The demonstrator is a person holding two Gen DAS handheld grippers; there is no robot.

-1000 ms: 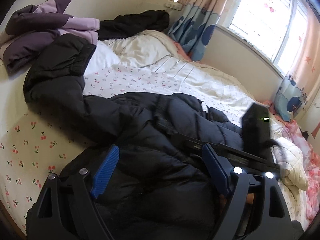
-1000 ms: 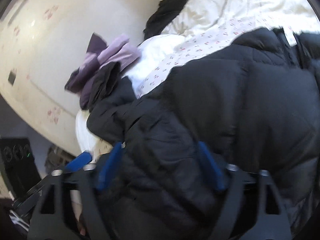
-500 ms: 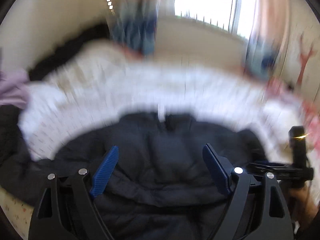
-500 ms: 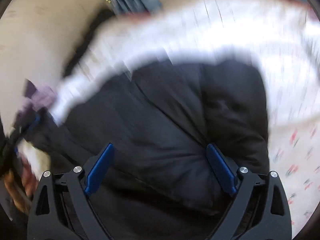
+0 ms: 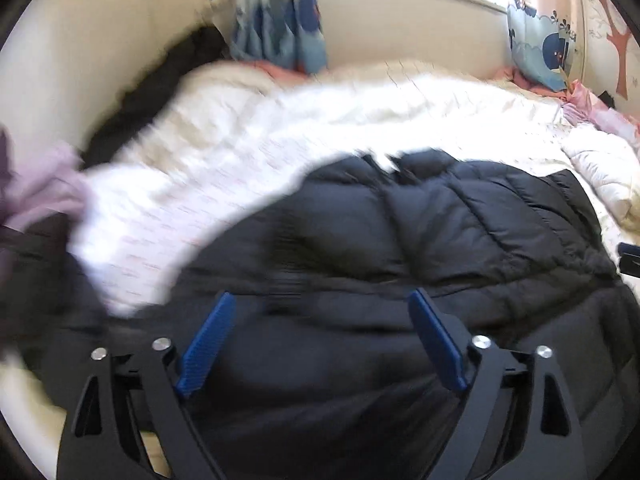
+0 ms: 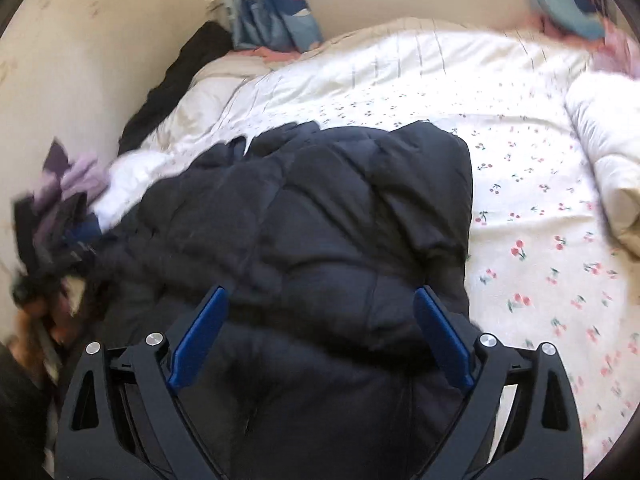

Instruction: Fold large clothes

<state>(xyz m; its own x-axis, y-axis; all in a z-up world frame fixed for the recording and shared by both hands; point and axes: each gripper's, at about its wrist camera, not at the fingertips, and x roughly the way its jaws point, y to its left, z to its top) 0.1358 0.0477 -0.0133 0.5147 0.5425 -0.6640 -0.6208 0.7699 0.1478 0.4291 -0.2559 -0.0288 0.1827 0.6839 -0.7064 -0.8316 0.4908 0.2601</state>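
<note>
A large black puffer jacket (image 5: 420,232) lies spread on the bed and fills the lower half of both views; it also shows in the right wrist view (image 6: 320,220). My left gripper (image 5: 320,336) is open, its blue pads wide apart just above the jacket's near edge. My right gripper (image 6: 320,328) is open too, over the jacket's near right part. Neither holds cloth. The left wrist view is blurred by motion.
The bed has a white cherry-print sheet (image 6: 540,240) and a white quilt (image 6: 400,60) at the back. Purple clothes (image 6: 76,176) and a black garment (image 6: 180,76) lie along the left wall. Curtains (image 5: 280,12) hang by the window. A white pillow (image 6: 608,160) lies right.
Both grippers have swung round fast from the jacket's side to face the window end. The jacket now lies flatter and squarer on the bed. Both stay open.
</note>
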